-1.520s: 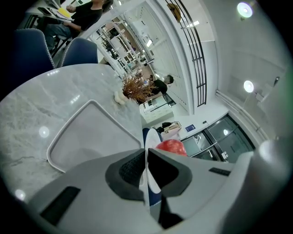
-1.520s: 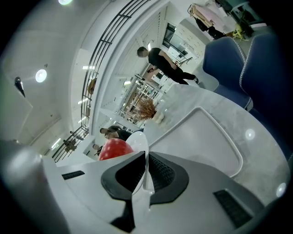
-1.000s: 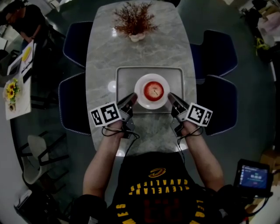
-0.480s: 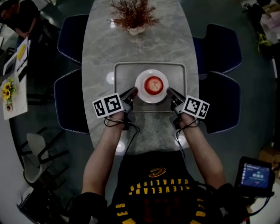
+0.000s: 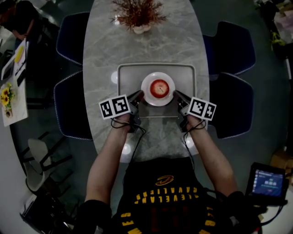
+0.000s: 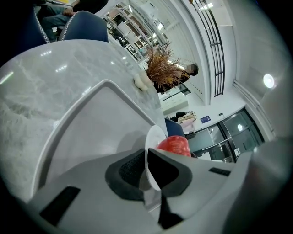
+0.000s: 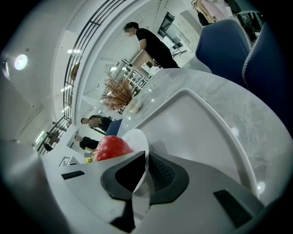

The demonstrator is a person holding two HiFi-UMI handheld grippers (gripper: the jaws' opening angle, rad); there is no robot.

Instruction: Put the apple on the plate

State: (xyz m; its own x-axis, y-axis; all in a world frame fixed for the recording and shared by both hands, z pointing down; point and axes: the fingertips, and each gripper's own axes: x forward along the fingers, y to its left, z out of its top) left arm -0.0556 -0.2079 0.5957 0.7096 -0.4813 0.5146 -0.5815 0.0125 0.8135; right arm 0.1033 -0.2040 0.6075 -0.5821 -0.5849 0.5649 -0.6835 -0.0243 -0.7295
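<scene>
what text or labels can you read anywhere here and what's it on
"CLEVELAND CAVALIERS": upside down on the person's black shirt.
Handheld screen: too small to read.
Blue wall sign: too blurred.
Marker cubes: patterns only, no words.

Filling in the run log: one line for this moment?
left gripper: shut on plate rim | right gripper: shut on plate rim | apple: on plate | tray: under plate

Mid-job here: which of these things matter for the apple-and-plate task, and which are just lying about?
Job: apple, plate under it, left gripper and right gripper each shut on its rim, tray below.
Lying about: dried plant, blue chairs, sunflowers.
</scene>
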